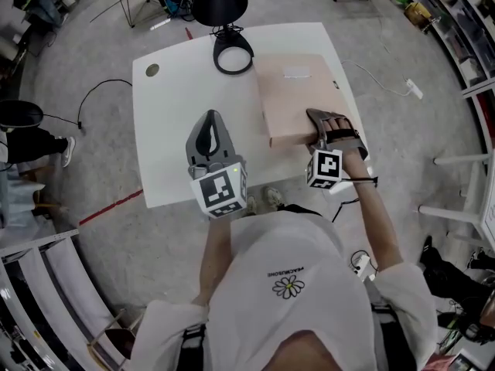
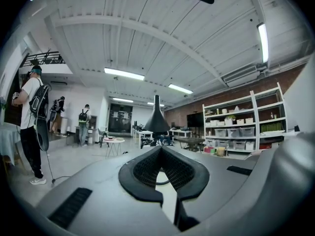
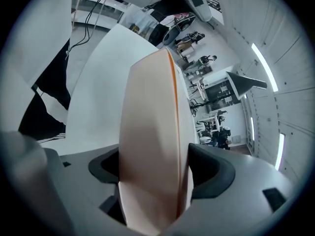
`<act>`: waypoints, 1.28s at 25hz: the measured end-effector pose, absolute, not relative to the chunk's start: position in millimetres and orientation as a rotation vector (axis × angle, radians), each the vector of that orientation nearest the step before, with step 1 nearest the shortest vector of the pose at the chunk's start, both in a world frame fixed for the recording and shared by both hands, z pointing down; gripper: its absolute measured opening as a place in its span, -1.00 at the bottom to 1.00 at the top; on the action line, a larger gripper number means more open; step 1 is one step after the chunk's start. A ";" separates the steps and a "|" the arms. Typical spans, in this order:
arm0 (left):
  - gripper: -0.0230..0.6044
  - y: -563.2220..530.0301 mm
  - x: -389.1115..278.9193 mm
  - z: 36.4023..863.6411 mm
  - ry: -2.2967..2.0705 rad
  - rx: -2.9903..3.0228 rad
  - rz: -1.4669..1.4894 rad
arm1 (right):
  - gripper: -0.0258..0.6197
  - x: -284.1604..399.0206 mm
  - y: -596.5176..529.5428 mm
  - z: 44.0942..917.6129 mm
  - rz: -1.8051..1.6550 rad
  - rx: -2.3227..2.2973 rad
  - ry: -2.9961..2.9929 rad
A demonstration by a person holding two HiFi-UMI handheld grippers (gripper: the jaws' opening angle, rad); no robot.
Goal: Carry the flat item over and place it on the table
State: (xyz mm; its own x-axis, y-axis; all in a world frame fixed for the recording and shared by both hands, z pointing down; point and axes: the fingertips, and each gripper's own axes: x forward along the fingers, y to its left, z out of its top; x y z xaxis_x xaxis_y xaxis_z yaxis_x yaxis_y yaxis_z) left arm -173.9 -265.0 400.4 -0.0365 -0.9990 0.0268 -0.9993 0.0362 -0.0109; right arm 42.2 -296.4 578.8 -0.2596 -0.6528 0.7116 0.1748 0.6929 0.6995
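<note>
The flat item is a thin pale pink box (image 1: 298, 99) lying on the right half of the white table (image 1: 178, 122). My right gripper (image 1: 329, 126) is at the box's near right corner. In the right gripper view the box (image 3: 152, 132) stands edge-on between the jaws of the right gripper (image 3: 157, 163), which are spread wide at its sides and do not seem to press on it. My left gripper (image 1: 207, 130) hovers over the table's near edge, to the left of the box. Its tips (image 2: 160, 149) meet and hold nothing.
A black lamp (image 1: 220, 6) with a ring base (image 1: 233, 52) stands at the table's far edge, just left of the box. A cable port (image 1: 152, 70) marks the far left corner. A power strip (image 1: 414, 89) lies on the floor to the right. People (image 2: 32, 122) stand far off.
</note>
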 end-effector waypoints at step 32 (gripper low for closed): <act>-0.88 -274.5 -163.9 414.2 -2.184 2.187 0.044 | 0.17 36.7 -260.4 617.5 -0.541 0.218 -1.774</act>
